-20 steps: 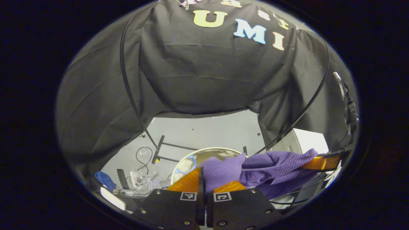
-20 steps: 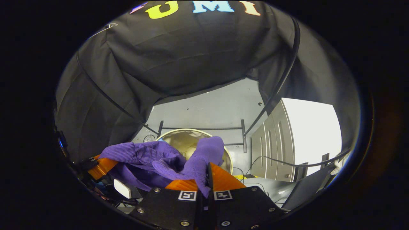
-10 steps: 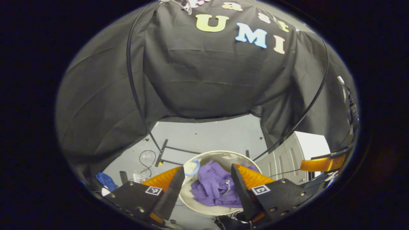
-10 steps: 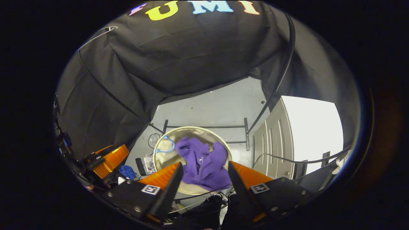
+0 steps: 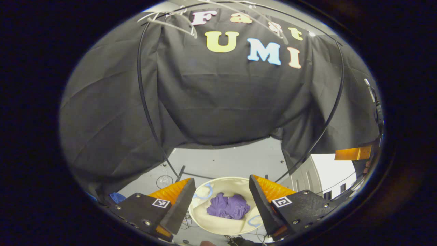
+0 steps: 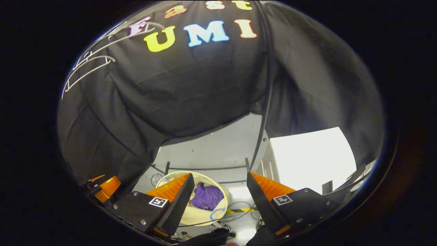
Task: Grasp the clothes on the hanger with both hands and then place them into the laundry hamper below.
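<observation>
The purple garment lies crumpled inside the round cream laundry hamper on the floor far below. My left gripper is open high above it, its orange fingers framing the hamper, nothing between them. In the right gripper view the same purple garment rests in the hamper, and my right gripper is open and holds nothing. The white wire hangers hang bare at the upper left; the hangers also show at the top of the left gripper view. The other gripper shows at the right edge.
A black rack frame arches over the booth, its foot bars on the grey floor behind the hamper. A white cabinet stands to the right. Cables and a blue item lie on the floor at left.
Both grippers opened and let go of the purple garment, which dropped into the hamper. Both have since risen, so the hamper looks smaller and the hangers come into view.
</observation>
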`<state>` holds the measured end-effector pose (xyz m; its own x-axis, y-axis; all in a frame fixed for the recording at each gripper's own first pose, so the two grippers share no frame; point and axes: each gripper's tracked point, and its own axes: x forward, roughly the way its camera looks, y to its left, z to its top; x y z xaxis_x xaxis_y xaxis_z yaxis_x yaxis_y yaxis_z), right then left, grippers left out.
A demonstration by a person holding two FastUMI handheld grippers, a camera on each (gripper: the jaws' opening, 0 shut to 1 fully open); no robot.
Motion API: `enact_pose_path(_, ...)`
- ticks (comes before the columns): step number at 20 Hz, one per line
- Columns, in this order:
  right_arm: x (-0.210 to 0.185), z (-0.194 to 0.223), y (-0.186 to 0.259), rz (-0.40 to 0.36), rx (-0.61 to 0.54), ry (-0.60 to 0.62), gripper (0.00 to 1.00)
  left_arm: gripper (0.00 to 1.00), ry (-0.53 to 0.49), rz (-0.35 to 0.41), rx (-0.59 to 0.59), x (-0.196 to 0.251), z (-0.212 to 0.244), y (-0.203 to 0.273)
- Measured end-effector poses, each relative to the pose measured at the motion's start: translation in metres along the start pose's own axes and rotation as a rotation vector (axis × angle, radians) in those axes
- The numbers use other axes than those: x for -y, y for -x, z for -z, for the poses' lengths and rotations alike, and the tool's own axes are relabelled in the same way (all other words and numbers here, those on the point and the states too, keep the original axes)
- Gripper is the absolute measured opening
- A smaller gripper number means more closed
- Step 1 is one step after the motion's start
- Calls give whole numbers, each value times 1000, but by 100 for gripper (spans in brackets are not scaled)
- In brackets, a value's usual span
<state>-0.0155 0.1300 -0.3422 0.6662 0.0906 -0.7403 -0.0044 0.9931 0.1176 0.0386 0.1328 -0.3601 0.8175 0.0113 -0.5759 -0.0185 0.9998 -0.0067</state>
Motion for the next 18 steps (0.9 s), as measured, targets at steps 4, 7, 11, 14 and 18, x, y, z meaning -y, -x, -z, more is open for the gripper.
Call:
enact_pose_path(4, 59, -31, 26, -14, 83, -29, 96, 98, 135, -13, 88, 63, -54, 31)
enact_pose_path(7, 97, -46, 41, -28, 119, -45, 96, 97, 116, -61, 155, 82, -81, 51)
enact_pose_path(11, 124, -55, 60, -80, 168, -43, 96, 92, 58, -98, 220, 126, -103, 78)
enact_pose_path(14, 150, -65, 69, -65, 230, 4, 96, 98, 82, -73, 242, 175, -111, 98)
enact_pose_path(18, 160, -114, 102, -61, 385, 69, 95, 98, 38, -35, 368, 215, -162, 128)
